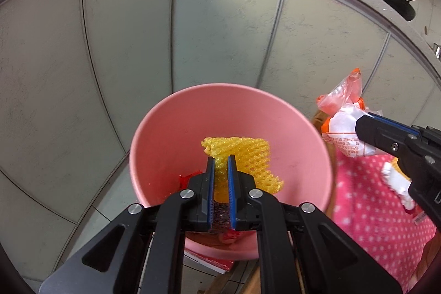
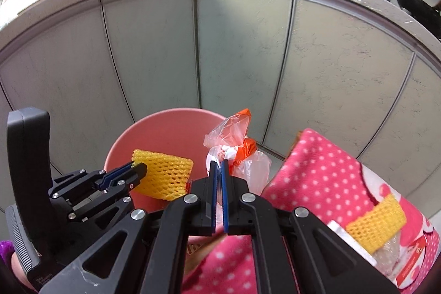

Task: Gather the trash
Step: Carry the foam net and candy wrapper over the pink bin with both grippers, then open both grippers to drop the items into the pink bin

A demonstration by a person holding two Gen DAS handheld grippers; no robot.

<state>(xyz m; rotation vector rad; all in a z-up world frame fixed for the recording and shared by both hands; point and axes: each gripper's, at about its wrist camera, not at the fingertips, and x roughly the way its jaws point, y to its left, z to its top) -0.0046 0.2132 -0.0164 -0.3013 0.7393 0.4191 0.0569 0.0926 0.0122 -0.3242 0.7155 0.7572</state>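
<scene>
Yellow foam net (image 1: 242, 159) hides the pink bin (image 1: 171, 128) contents, seemingly red scraps.

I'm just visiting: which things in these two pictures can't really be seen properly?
- Bottom of the round pink plastic bin: left wrist view, hidden by the yellow foam fruit net and the left gripper.
- Red scrap in the bin: mostly covered by that gripper.
- Print on the orange-and-white plastic bag: too small, partly behind the right gripper.
- Red-edged booklet: hidden under the bin.
</scene>
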